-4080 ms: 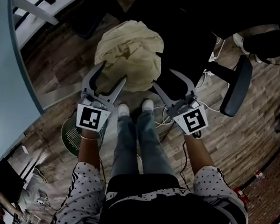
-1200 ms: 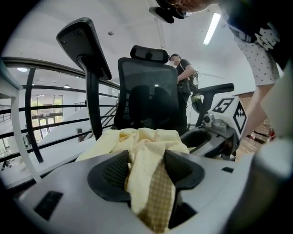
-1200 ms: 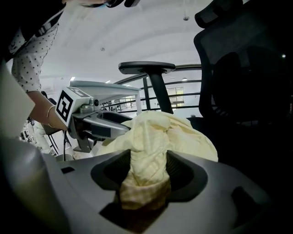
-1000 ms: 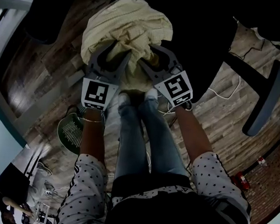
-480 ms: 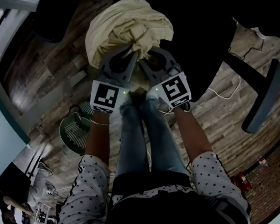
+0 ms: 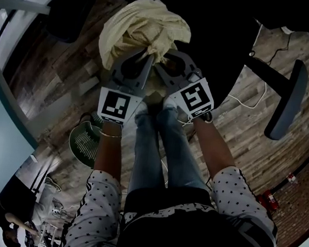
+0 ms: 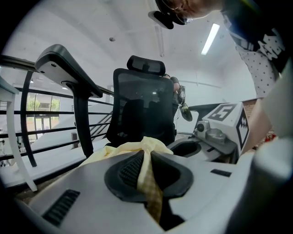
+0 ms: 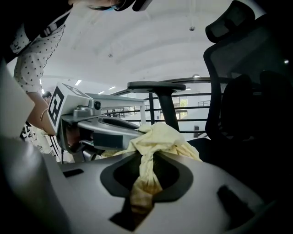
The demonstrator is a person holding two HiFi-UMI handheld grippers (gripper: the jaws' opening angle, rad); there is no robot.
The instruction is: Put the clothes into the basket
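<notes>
Left hand-held gripper (image 6: 148,57) and right hand-held gripper (image 6: 161,62), their jaws just drawn in, each pinch a fold of the pale yellow garment (image 6: 145,21) at the near edge of the black office chair (image 6: 222,40) seat, as the head view shows it. From above it is hard to say whether the bundle rests on the seat or hangs clear. A green slatted round object (image 6: 83,140) on the wooden floor (image 6: 240,134), possibly the basket, is partly covered by the left forearm.

Left gripper view: only a thin twist of cloth runs between the narrow jaws, with the pads pressing on it. So slim a hold could slide out once the garment's weight comes onto it.

Right gripper view: a thicker rope of cloth is clamped here, and the rest heaps beyond the tips with its lower hem out of sight. Loose fabric could trail on the floor or catch the chair's armrest (image 8: 155,86). If the hands drift apart, one pinch could be pulled free.
</notes>
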